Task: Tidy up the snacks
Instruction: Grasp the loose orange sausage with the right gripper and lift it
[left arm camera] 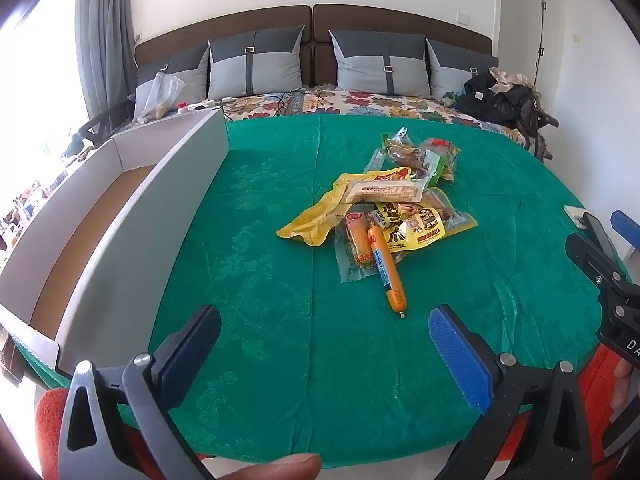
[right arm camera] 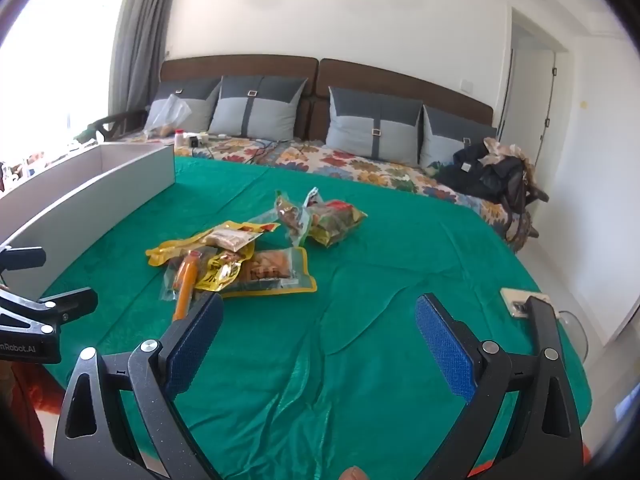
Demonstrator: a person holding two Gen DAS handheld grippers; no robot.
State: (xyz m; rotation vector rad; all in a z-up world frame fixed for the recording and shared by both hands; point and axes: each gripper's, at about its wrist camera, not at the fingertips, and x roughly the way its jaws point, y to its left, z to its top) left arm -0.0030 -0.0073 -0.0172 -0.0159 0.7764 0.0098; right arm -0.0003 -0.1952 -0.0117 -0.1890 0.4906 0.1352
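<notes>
Left gripper: jaws spread wide, nothing between them, held low over the green cloth at its near edge.

Right gripper: jaws likewise wide apart and empty, over the same cloth; its left pad overlaps the sausage's near end in its own view, contact not determinable.

Orange sausage stick: nearest item, ahead of the left gripper and slightly right, lying lengthwise with its far end under the heap.

Clear-wrapped orange snack: just beside the sausage, on its left.

Yellow pouches: next behind, overlapping, with a pale bar wrapper lying across them.

Dark snack packs with green trim: farthest part of the heap.

White cardboard box: left of both grippers, open top, its long wall alongside the cloth; probable destination, judged from the task.

Risks: the slick round sausage may roll or squirt from flat pads if pinched off-centre; lifting it could drag the overlapping wrappers; thin film packs lying flat may slip a pinch or bring cloth with them.

Hidden or unclear: the box interior is mostly out of sight; package print is unreadable; the count of snacks under the pile cannot be settled; the object at the cloth's right edge is cut off.
</notes>
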